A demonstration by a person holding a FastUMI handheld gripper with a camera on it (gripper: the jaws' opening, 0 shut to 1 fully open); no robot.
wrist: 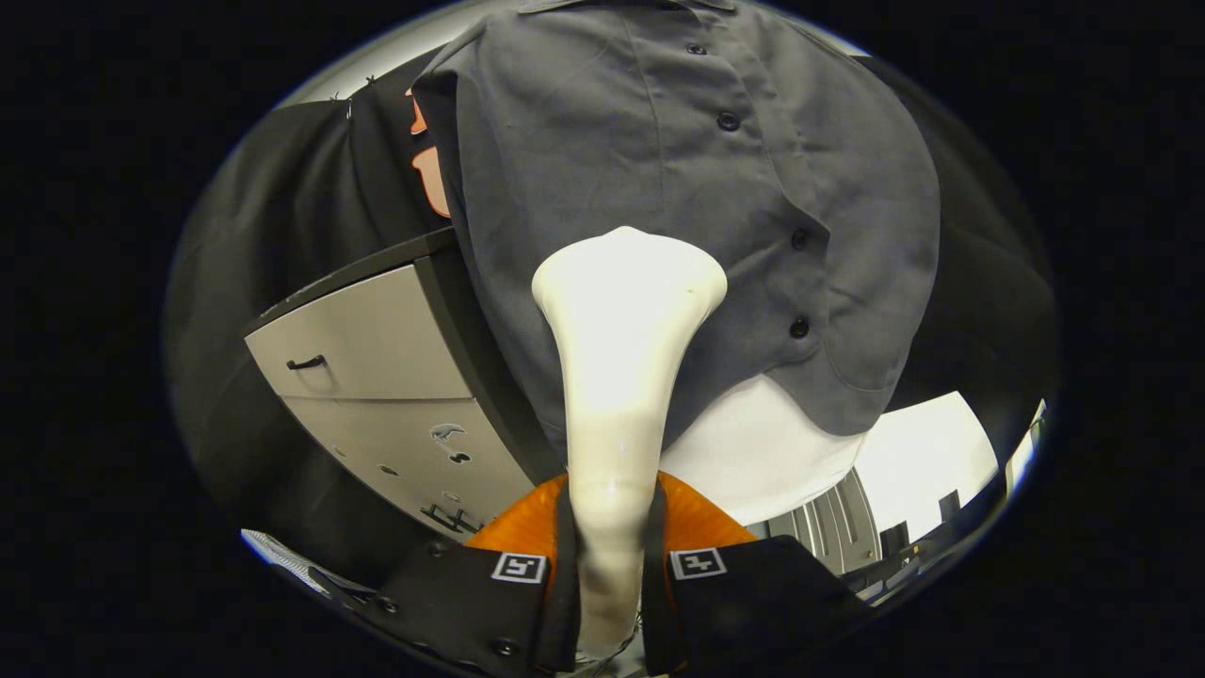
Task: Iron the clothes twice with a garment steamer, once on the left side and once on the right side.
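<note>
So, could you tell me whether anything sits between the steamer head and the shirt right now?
Nothing visible does. The gripper is shut on the white steamer, whose flared head points at the lower front of the grey shirt, left of the buttons. The grey cabinet stands off to the side, out of the path.

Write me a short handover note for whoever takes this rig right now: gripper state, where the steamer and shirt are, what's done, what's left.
Gripper: shut on the white plastic garment steamer, both fingers pressing its handle, with the flared head pointing up ahead of them.
Grey button-front shirt: hanging just beyond the head, in front of the black cloth wall. The head sits over the shirt's lower part, on the panel to the left of the line of dark buttons; contact cannot be confirmed.
Light grey drawer cabinet: beside the shirt, off to the left.
Done: steamer picked up and brought to the shirt.
Left: how many passes are finished cannot be told from this view; check, then complete left and right passes.
</note>
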